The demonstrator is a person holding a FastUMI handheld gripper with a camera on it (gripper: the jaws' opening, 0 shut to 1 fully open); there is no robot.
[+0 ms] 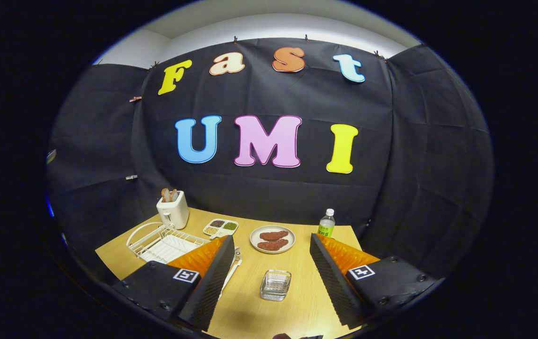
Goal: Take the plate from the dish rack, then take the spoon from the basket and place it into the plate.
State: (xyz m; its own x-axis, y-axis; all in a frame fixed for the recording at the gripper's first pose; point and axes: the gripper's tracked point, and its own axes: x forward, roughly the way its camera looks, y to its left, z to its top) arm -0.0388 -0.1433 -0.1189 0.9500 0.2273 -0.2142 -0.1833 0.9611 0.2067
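The tongs (272, 238) are hanging released, their two fingers standing wide apart over a wooden table (306, 292) and gripping nothing. Between the fingers, low in the middle of the frame, a small clear basket (275, 285) is sitting; I am seeing no spoon standing in it. A thin white strip (232, 270) is peeking out just beside the left finger, mostly hidden by it. It may be the spoon, but I cannot tell. If so, it is probably light, stiff and slippery, best pinched across its handle.

Beyond the fingertips a round meat dish (273, 239) is resting. Left of it and behind the left finger, toward the lower left, the white wire rack (156, 235) is standing, its near corner covered by that finger. Something flat and white (171, 248) is lying inside it, either the plate or the rack's own tray; the fisheye is making this hard to settle. A plate there would likely be rigid, smooth and breakable, so gripping it by the rim looks safest.

Farther back, a toaster (173, 209), a sectioned tray (220, 227) and a bottle (327, 223) are standing along the table's far edge.
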